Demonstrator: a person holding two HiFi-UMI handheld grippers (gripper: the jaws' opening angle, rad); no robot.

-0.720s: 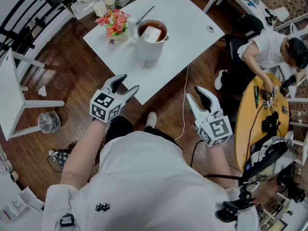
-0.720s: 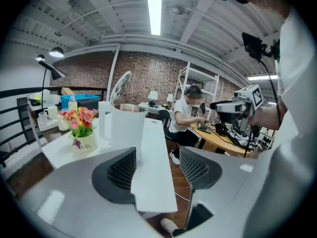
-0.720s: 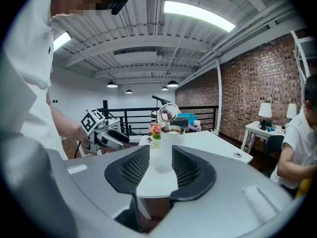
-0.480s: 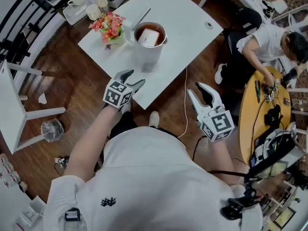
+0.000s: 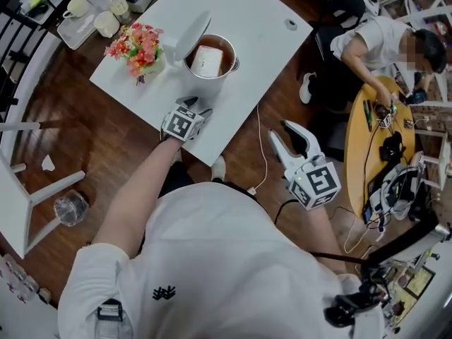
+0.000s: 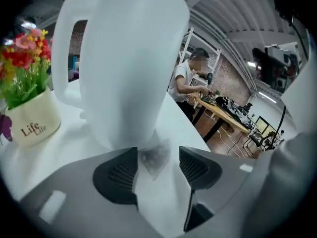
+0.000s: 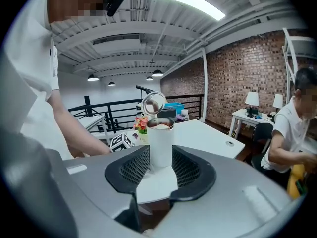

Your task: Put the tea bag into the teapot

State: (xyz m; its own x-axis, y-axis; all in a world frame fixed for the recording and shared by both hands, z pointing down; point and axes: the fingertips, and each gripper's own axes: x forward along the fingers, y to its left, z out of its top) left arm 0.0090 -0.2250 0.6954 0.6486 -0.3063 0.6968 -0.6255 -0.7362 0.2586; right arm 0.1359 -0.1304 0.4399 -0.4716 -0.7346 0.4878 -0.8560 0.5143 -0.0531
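Observation:
The white teapot [image 5: 203, 83] stands near the table's front edge with its lid [image 5: 185, 39] tipped open. A pale tea bag [image 5: 207, 61] lies inside it in brown liquid. My left gripper [image 5: 198, 107] reaches over the table edge, right before the pot's wall, open with nothing between its pads. In the left gripper view the teapot [image 6: 129, 63] fills the frame beyond the left gripper [image 6: 157, 170], its handle to the left. My right gripper [image 5: 282, 131] hangs open off the table, over the floor. In the right gripper view the right gripper [image 7: 161, 170] frames the distant teapot [image 7: 161, 145].
A pot of red flowers [image 5: 138, 48] stands left of the teapot on the white table [image 5: 254, 27]. A tray with cups [image 5: 85, 20] sits at the back left. A person [image 5: 367, 41] works at a round wooden table [image 5: 381, 154] to the right. A cable [image 5: 263, 154] trails on the floor.
My left gripper has moved forward from below the table edge up to the teapot. The right gripper has hardly moved.

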